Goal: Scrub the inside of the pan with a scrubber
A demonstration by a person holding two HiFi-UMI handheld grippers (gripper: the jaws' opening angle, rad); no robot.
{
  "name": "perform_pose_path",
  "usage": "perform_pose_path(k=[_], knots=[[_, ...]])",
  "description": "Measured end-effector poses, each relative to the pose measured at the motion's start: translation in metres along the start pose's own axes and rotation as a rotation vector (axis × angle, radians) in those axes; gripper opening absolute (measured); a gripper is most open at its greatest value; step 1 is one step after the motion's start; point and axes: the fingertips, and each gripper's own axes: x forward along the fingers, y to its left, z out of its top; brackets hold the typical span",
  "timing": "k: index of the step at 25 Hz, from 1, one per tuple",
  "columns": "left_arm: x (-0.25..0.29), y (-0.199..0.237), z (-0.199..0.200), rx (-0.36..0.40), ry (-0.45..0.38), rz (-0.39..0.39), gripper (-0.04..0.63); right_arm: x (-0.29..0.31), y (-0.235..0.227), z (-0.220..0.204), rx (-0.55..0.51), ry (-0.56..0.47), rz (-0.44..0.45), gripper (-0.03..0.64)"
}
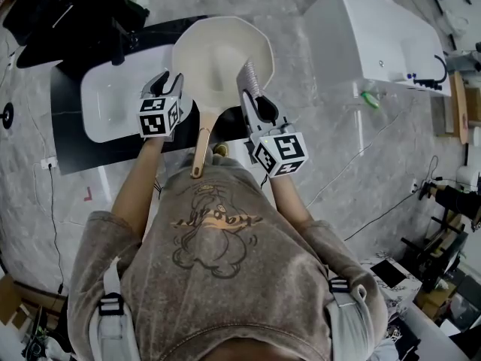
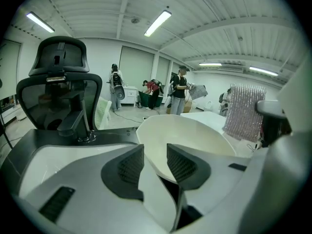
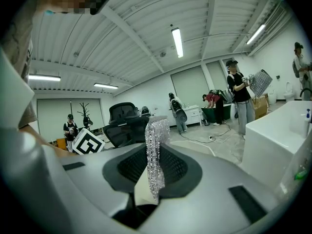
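Smooth cream faceted pan (image 1: 218,59), wooden handle (image 1: 201,150). Left gripper (image 2: 155,152) wide open, gripping nothing; right gripper (image 3: 155,147) clamped on glittery silver scrubber (image 3: 157,128).

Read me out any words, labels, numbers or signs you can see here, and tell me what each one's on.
No readable words or numbers in any view.
Left marker cube and right marker cube: black-and-white square patterns only, no letters.
Sweatshirt print: a drawing; any lettering too blurred to read.
Small bottles on the white tub: labels too small to read.
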Motion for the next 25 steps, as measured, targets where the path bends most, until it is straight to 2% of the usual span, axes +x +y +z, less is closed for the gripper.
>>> perform_pose_path(k=[5,12,15,21,25], knots=[[0.017,0.01,-0.016,-0.041,0.052,0.0,0.153,0.011,0.006,-0.006,-0.002,0.023,0.019,0.08],[0.023,0.008,-0.02,-0.059,0.093,-0.014,0.102,0.024,0.01,-0.009,-0.01,0.049,0.036,0.081],[0.024,0.006,-0.019,-0.073,0.105,0.005,0.081,0.03,0.01,-0.01,-0.029,0.066,0.046,0.081],[0.026,0.008,-0.018,-0.089,0.119,0.048,0.069,0.059,0.015,-0.018,-0.114,0.123,0.118,0.08],[0.026,0.008,-0.019,-0.097,0.118,0.046,0.069,0.09,0.023,-0.03,-0.191,0.178,0.192,0.08]])
